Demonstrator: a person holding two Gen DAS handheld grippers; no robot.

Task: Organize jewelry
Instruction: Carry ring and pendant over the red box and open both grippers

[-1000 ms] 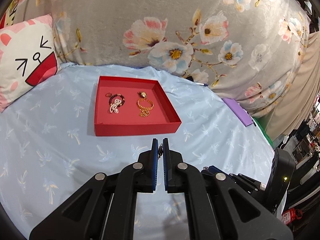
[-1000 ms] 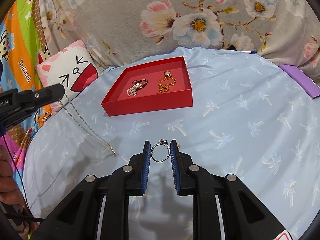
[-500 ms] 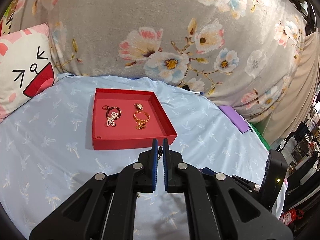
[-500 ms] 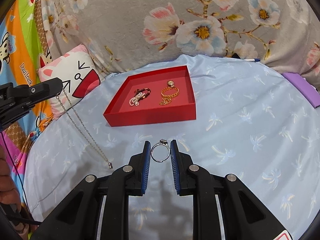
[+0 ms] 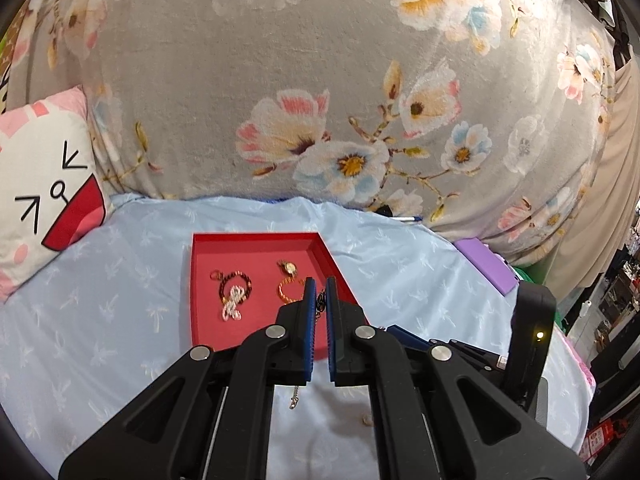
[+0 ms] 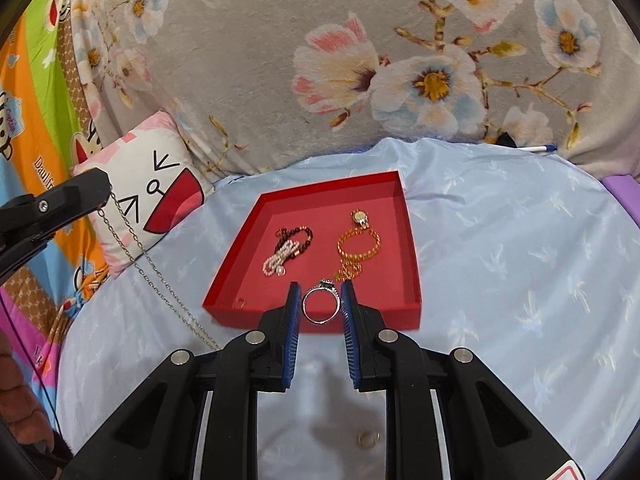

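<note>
A red tray [image 5: 256,242] [image 6: 412,248] lies on the light blue sheet and holds a beaded and pearl bracelet [image 5: 234,294] [image 6: 286,250] and a gold chain bracelet [image 5: 289,283] [image 6: 357,246]. My left gripper [image 5: 319,294] is shut on a thin silver chain necklace [image 6: 156,276] that hangs down from it; its clasp end [image 5: 295,394] shows below the fingers. The left gripper also shows at the left in the right wrist view [image 6: 60,200]. My right gripper [image 6: 320,304] is shut on a silver ring [image 6: 321,304], held above the tray's near edge.
A white and pink cartoon pillow [image 5: 44,184] [image 6: 148,196] lies left of the tray. A grey floral blanket [image 5: 320,80] rises behind. A purple pad [image 5: 484,264] lies at the right. A small gold piece [image 6: 368,438] lies on the sheet under my right gripper.
Both grippers have risen and moved forward toward the red tray. The ring now hangs over the tray's near edge. The necklace has been lifted higher off the sheet.
</note>
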